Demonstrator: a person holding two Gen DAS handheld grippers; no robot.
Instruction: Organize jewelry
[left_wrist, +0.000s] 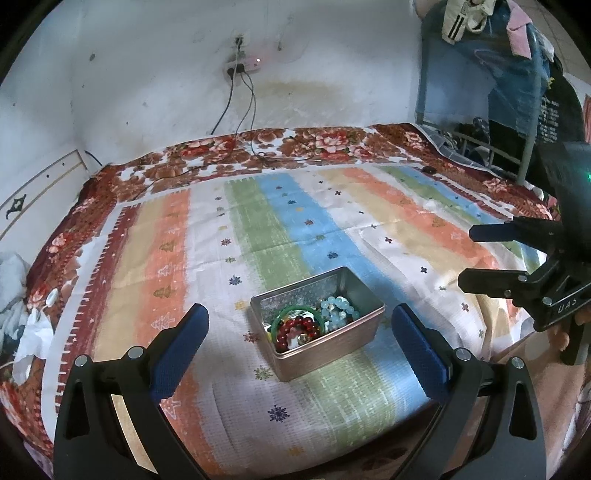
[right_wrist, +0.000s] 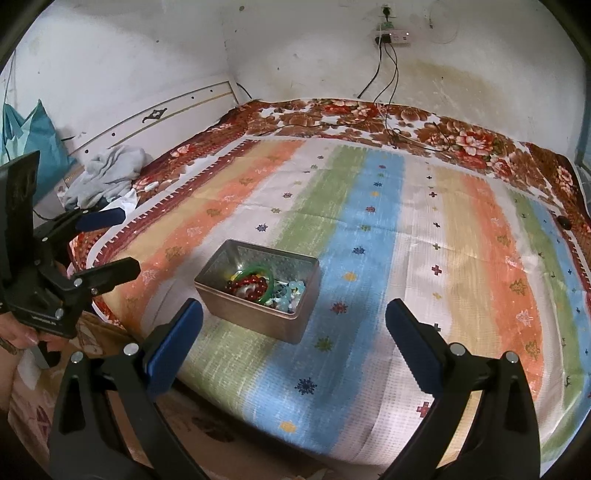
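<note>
Both my grippers hung spread and empty above the tin (left_wrist: 317, 322).
Only my right view caught the grey cloth (right_wrist: 107, 173); my left showed hanging clothes (left_wrist: 517, 55) past the striped bedspread (left_wrist: 258, 221).

We read only "UAS" in white letters on the black body of the right gripper (left_wrist: 466, 256), seen from the left wrist view. The left gripper (right_wrist: 130, 240) body carries a small white label in the right wrist view, too blurred to read. White print on dark hanging clothing (left_wrist: 550, 118) is illegible.
</note>
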